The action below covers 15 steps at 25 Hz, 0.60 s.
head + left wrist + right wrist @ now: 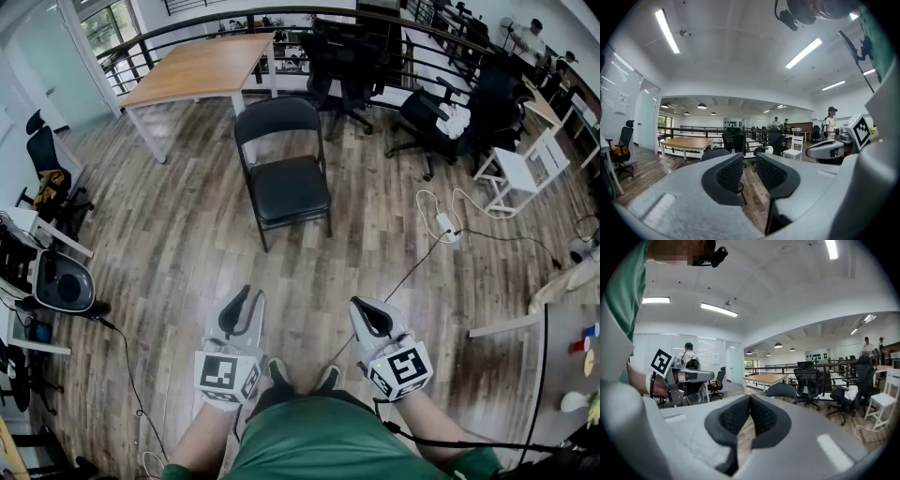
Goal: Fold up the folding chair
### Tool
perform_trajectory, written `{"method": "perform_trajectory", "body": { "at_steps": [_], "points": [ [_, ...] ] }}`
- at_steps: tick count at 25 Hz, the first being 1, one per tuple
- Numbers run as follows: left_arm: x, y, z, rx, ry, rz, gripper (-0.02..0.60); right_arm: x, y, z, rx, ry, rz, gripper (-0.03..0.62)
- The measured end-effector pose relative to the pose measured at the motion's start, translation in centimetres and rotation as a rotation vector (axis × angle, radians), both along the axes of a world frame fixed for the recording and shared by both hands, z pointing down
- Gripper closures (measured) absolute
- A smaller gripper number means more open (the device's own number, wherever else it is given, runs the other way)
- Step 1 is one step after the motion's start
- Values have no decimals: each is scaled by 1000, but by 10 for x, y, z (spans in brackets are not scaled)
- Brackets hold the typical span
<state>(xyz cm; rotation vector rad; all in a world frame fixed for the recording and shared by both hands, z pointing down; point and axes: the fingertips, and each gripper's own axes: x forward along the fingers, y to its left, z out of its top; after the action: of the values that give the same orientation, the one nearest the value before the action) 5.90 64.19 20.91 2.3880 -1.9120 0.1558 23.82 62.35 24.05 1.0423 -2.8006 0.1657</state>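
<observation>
You'll find no word, number or brand here that can be read. The only signs are the black-and-white square markers on the cubes of your left tongs and right tongs. The white sheets posted far off are too small to read.

light: bright, even, from ceiling strips and window | shadows: faint, soft | glare: strips blown out white, pale sheen on floor by window | distortion: strong fisheye bend, black corners in both gripper views | focus: left claw and right claw soft, room sharp
</observation>
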Motion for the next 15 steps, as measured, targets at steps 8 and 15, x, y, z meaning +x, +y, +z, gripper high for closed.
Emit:
{"method": "perform_trajectory", "body": {
  "at_steps": [8,15],
  "points": [
    [-34,-3,2,5,3,11,486,-28,-7,-1,-8,-10,34,589],
    [-96,-5,9,14,11,12,486,-68,-26,6,-80,-50,113,589]
  ]
}}
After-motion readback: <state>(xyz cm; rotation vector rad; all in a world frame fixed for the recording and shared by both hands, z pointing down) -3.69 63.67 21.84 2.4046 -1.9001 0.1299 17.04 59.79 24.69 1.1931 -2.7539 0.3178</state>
